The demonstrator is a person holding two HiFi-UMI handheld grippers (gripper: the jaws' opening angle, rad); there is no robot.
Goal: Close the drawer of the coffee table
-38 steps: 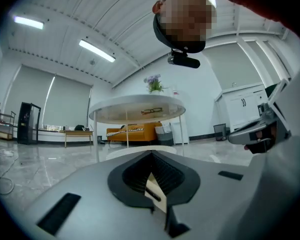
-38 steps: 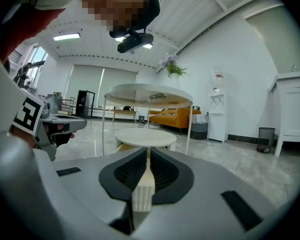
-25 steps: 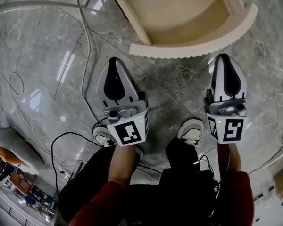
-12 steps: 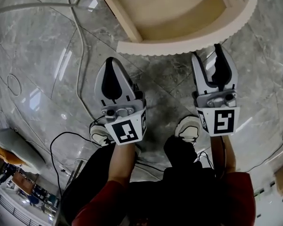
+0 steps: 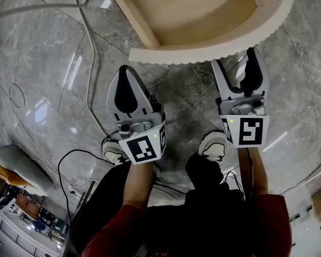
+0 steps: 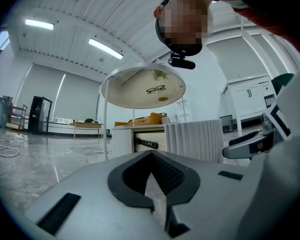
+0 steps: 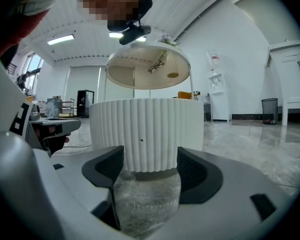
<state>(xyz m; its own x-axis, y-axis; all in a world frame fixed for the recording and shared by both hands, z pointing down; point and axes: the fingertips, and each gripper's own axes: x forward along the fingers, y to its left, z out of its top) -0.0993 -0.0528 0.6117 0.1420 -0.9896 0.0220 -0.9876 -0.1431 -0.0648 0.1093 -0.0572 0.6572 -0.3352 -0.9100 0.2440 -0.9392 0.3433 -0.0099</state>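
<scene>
You are holding right tongs (image 5: 236,68) at right of frame, jaws wide apart, just been opening, nothing sitting between them. Open drawer (image 5: 192,57) is lying at top middle, its ribbed front curving just above right tongs' tips and showing through their gap in right gripper view. You are holding left tongs (image 5: 127,71) pressed together, empty, below drawer front, apart from it.

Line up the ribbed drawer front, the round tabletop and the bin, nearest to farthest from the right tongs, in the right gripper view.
1. Ribbed drawer front: straight ahead of the right tongs, which have just been opening, nothing between them.
2. Round tabletop: higher, behind it.
3. Bin: far off at the right.
</scene>
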